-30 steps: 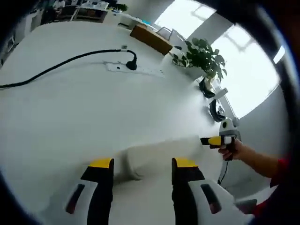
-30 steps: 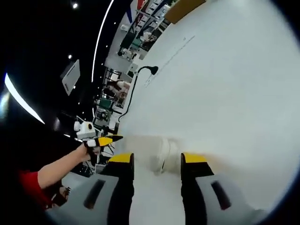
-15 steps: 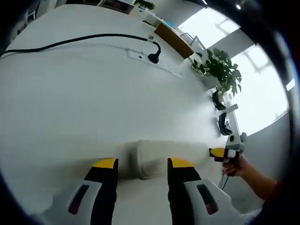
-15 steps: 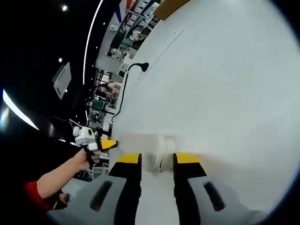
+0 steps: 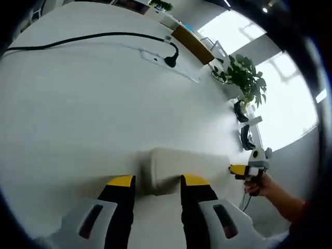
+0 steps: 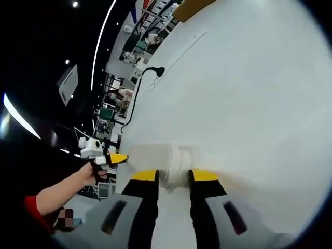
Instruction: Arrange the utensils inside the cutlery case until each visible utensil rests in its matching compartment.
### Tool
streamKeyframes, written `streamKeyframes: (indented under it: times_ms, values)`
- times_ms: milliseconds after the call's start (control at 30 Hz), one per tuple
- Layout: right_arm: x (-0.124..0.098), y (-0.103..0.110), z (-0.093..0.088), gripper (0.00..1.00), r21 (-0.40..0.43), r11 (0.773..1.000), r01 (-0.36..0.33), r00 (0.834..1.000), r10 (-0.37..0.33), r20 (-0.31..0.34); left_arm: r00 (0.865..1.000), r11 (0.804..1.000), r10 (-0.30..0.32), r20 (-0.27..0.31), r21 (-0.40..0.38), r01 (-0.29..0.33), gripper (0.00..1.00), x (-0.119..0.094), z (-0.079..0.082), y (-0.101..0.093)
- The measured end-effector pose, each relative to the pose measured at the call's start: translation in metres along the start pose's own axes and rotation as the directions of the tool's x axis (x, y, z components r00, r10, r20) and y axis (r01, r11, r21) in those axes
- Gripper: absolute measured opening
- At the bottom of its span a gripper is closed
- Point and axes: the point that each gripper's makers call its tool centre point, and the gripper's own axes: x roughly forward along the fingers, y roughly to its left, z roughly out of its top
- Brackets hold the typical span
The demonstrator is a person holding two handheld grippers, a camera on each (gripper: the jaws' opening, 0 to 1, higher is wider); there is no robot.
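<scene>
A pale, rounded cutlery case [image 5: 181,162] lies on its side on the white table [image 5: 93,104]. It stands closed and no utensils show. My left gripper [image 5: 157,182] has its yellow-tipped jaws pressed against one end of the case. In the right gripper view, the capped end of the case [image 6: 174,163] sits between the jaws of my right gripper [image 6: 174,177], which are shut on it. A hand holds the right gripper [image 5: 248,168] at the case's far end in the left gripper view. The left gripper [image 6: 108,158] shows at the other end in the right gripper view.
A white power strip [image 5: 166,59] with a black plug and cable [image 5: 78,39] lies across the far table. A potted plant [image 5: 241,78], a brown box [image 5: 193,44] and dark objects [image 5: 243,122] stand at the far edge. Shelves and equipment [image 6: 116,104] lie beyond the table.
Both pairs of jaws have closed in onto the ends of the case. Both cameras have shifted slightly closer to it.
</scene>
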Motion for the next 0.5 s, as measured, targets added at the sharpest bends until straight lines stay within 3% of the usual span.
streamKeyframes:
  times_ms: [233,333,400,467,500]
  values:
    - [-0.002,0.002,-0.001,0.20,0.003,1.000,0.008,1.000,-0.008,-0.020,1.000,0.999,0.018,-0.001,0.043,-0.018,0.40,-0.006,0.000,-0.001]
    - [-0.002,0.004,-0.002,0.20,-0.014,1.000,0.014,1.000,-0.015,-0.020,0.997,1.000,0.012,0.079,-0.009,-0.011,0.39,-0.013,0.019,0.000]
    - [-0.003,0.004,-0.002,0.20,-0.010,1.000,0.013,1.000,-0.013,-0.020,0.993,1.000,0.021,0.120,-0.024,-0.019,0.32,-0.017,0.031,0.003]
    - [-0.003,0.004,-0.003,0.20,-0.004,1.000,0.012,1.000,-0.012,-0.020,0.992,0.999,0.031,0.126,-0.033,-0.027,0.21,-0.019,0.034,0.004]
    - [-0.003,0.005,-0.003,0.20,-0.005,1.000,0.012,1.000,-0.012,-0.020,0.991,0.999,0.024,0.128,-0.042,-0.018,0.21,-0.018,0.035,0.002]
